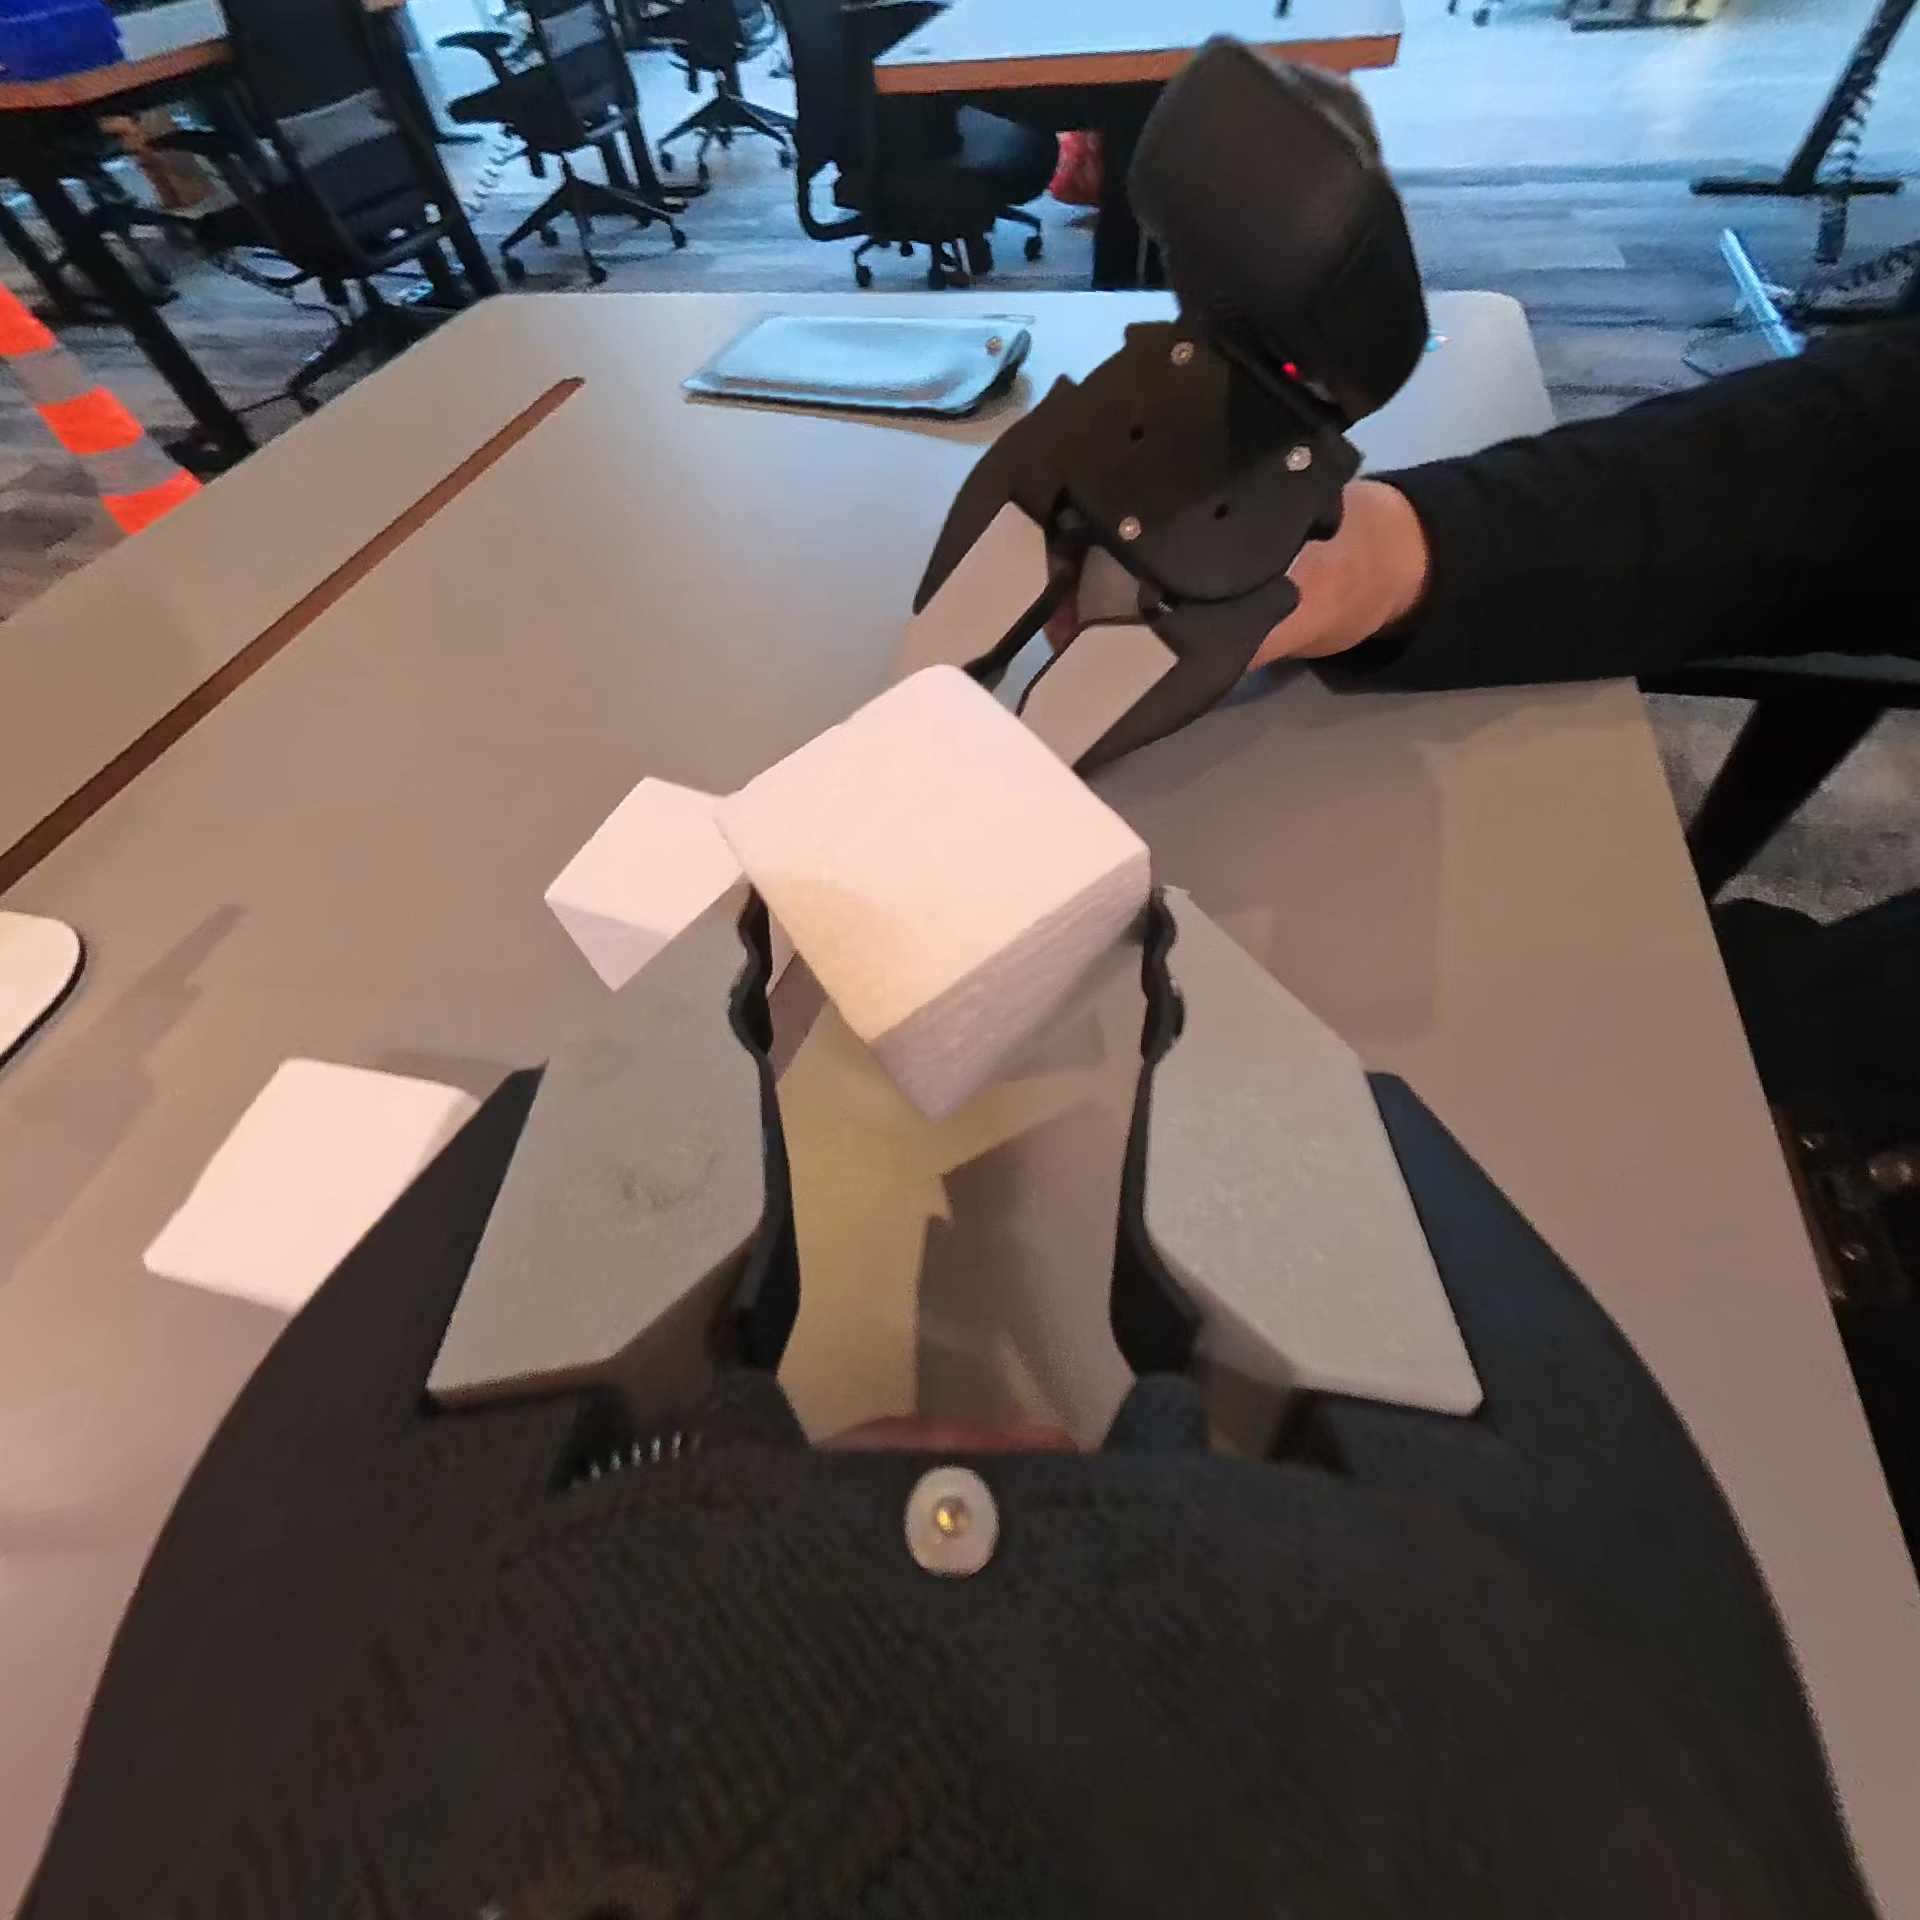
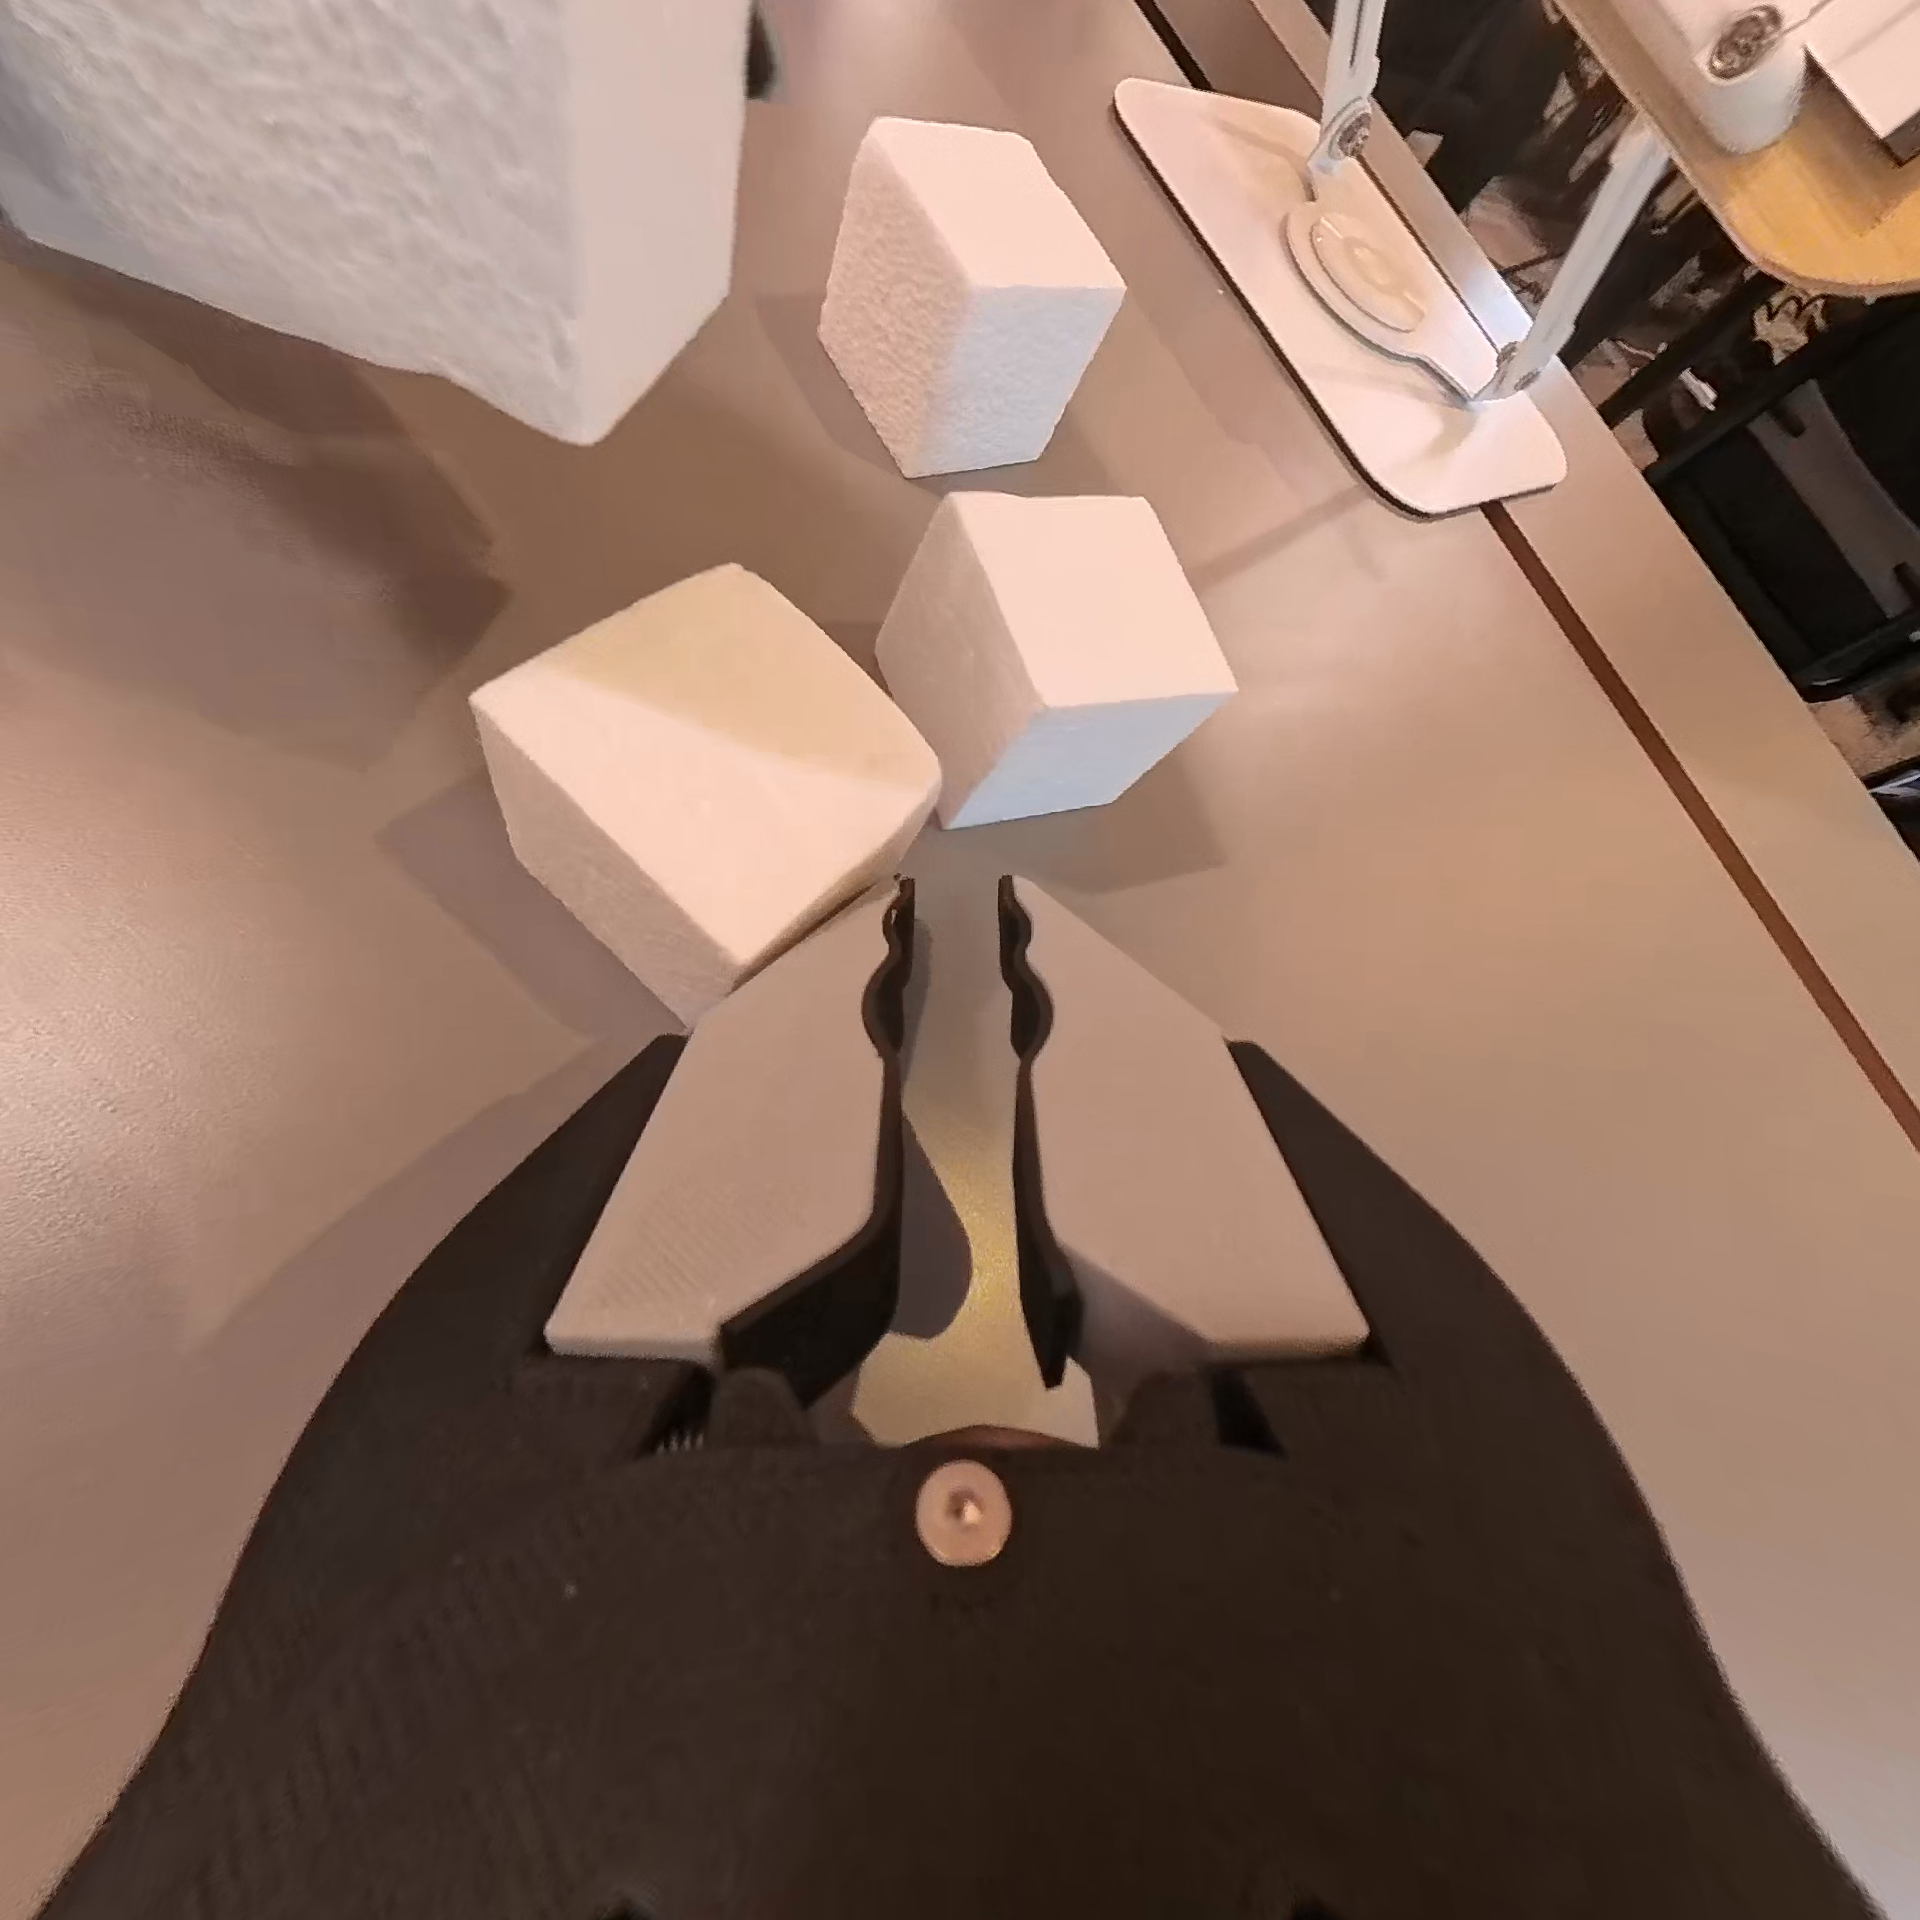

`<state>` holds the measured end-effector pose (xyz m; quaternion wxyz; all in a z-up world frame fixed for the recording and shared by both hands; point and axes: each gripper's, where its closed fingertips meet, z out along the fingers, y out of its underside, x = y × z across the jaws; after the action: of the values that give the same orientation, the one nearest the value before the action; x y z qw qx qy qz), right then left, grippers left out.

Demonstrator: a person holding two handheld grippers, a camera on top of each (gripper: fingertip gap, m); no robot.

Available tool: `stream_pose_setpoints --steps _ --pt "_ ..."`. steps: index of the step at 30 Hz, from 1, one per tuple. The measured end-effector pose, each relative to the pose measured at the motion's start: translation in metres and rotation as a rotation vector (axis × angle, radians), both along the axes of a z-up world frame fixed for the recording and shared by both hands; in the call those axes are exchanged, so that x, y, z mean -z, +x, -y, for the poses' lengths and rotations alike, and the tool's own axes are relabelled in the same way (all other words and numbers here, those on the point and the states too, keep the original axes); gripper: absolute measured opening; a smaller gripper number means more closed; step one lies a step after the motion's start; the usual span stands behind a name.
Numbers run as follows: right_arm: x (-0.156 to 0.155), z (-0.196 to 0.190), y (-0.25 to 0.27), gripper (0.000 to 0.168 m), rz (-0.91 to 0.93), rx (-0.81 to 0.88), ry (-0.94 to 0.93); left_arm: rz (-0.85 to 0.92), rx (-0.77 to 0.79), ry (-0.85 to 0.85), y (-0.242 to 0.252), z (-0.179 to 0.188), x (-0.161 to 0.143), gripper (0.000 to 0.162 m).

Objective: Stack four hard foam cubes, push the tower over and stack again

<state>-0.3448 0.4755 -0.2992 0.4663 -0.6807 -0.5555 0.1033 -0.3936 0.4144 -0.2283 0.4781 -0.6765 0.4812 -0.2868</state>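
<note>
My left gripper (image 1: 953, 914) is shut on a white foam cube (image 1: 935, 873) and holds it tilted above the grey table (image 1: 520, 644). The same cube looms at the top left of the right wrist view (image 2: 364, 187). Three more cubes lie apart on the table: one with a yellowish face (image 2: 707, 769), a second (image 2: 1049, 655) just right of it, and a third (image 2: 966, 291) farther off. Two of them show in the left wrist view, behind (image 1: 639, 883) and at lower left (image 1: 301, 1174). My right gripper (image 2: 953, 914) is empty, its jaws a narrow gap apart, just short of the yellowish cube.
A hand (image 1: 1351, 582) holds the right gripper (image 1: 1029, 717) beyond the lifted cube. A metal tray (image 1: 862, 364) lies at the table's far edge. A white stand base (image 2: 1340, 301) sits near the table's seam. Office chairs and an orange cone (image 1: 83, 416) stand beyond the table. Some 11 centimeters of space lies between my two pairs of fingers.
</note>
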Motion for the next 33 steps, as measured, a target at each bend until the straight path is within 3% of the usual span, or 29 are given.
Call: stream_pose_setpoints --steps 8,14,26,33 --pt "0.001 0.003 -0.007 0.014 0.012 0.000 0.003 -0.077 0.209 -0.053 0.014 0.003 -0.004 0.071" --pt "0.002 0.015 -0.007 0.005 -0.007 -0.053 -0.054 -0.083 0.250 -0.078 0.020 -0.005 0.000 0.071" --pt "0.002 0.035 -0.011 0.011 0.035 -0.114 -0.033 -0.144 0.272 -0.066 0.022 0.000 0.019 0.070" --pt "-0.007 0.025 -0.001 0.012 -0.017 -0.065 -0.034 -0.146 0.316 -0.071 0.019 0.001 0.022 0.070"
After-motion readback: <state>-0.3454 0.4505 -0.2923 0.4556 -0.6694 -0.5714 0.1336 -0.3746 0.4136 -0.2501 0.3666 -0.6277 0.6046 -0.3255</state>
